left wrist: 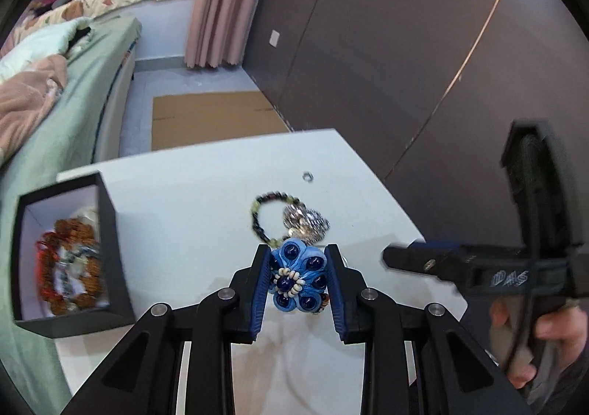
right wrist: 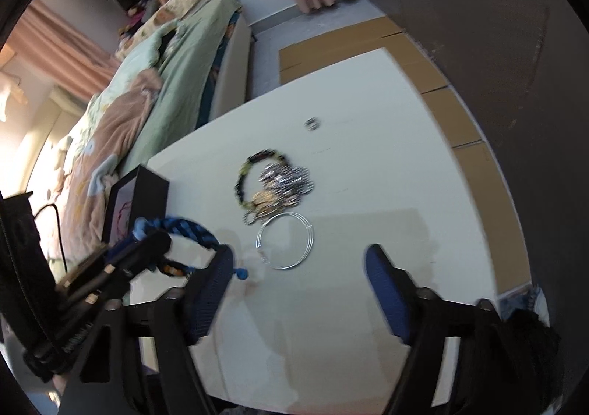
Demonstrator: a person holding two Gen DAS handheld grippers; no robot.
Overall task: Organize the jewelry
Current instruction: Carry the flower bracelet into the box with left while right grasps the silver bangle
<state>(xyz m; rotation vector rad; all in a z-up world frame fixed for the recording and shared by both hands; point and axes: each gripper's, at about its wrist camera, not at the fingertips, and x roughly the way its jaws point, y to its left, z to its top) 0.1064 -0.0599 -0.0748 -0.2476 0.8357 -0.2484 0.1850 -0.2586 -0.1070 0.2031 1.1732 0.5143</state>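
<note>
While our left gripper (left wrist: pixel 298 279) clamps the blue flower piece (left wrist: pixel 297 280), we judge transfer in hand; next, carry it to the black box (left wrist: pixel 110 242). Our right gripper (right wrist: pixel 300 290) hangs spread, holding nothing.

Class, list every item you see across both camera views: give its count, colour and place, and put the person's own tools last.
Blue flower ornament: one, blue with dark beads, gripped in left tongs.
Beaded bracelet: one, black and green, mid-table.
Silver jewelry pile: one, silver, touching the bracelet.
Wire bangles: one set, silver, near table front.
Small ring: one, silver, far side.
Black box: one, holding brown beads, table's left edge.
Table: one, white.
Left tongs: shut on ornament.
Right tongs: open, empty.
</note>
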